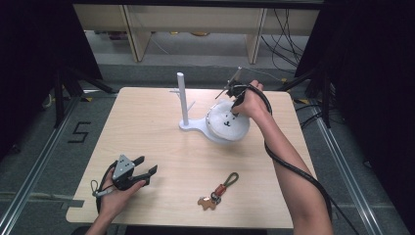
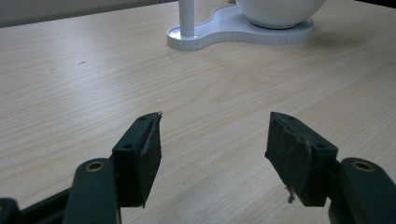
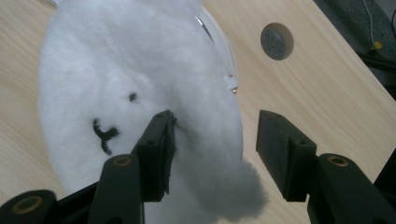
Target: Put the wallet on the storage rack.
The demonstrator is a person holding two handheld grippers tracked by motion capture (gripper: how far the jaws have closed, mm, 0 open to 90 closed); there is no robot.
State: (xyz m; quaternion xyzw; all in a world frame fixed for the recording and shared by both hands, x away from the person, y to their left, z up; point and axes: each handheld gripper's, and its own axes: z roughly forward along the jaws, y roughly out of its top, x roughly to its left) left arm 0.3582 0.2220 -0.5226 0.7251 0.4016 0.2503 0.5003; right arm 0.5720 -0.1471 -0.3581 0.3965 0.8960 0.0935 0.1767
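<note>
Nearest the person, at about seven o'clock on the surface [image 1: 147, 127], the left tool [image 1: 147, 172] is resting in the hand with its jaws spread wide and nothing between them; its own view is showing bare wood ahead and the white stand's base [image 2: 233, 35] farther off. At about five o'clock a keyring [image 1: 219, 191] with a small brown charm is lying by itself, well apart from both tools.

Farther out, at about one o'clock, the right tool [image 1: 235, 104] is reaching down onto the fluffy white plush [image 1: 227, 120], which is sitting on the round end of the stand [image 1: 195, 125] just beside the upright post [image 1: 182, 98]. In the right gripper view the jaws are spread, one pad [image 3: 161, 149] already touching the fur [image 3: 140, 93] near the stitched face, the other hanging off to the side over the wood.

The step in hand looks like the approach for grasping the plush. The next move probably calls for pressing the jaws together on a fold of fur, then lifting straight up so the stand is not dragged along.
</note>
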